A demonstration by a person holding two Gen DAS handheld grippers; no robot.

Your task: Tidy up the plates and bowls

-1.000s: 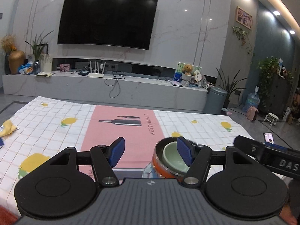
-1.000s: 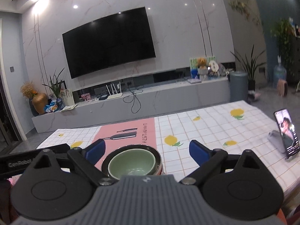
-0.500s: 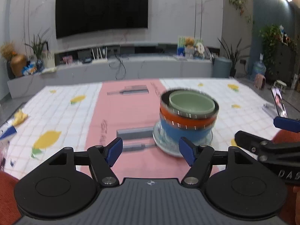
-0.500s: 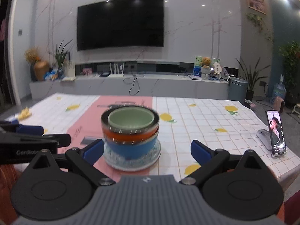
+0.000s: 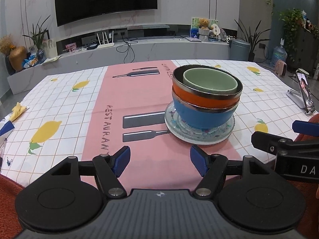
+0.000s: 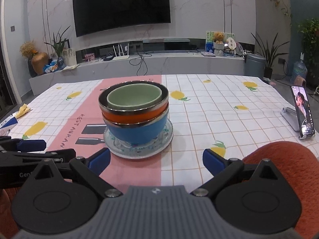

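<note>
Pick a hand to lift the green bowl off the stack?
Right, probably. The green bowl sits almost centred ahead of the right tool; from the left tool it lies off to the right. Both are open and empty.

The stack of nested bowls on its glass plate is the one obstacle mid-table, standing at about one o'clock from the left gripper and eleven o'clock from the right gripper. Bare tablecloth lies open from nine to twelve o'clock in the left view. At three o'clock in the right view a propped phone blocks the table edge (well apart from the stack).
</note>
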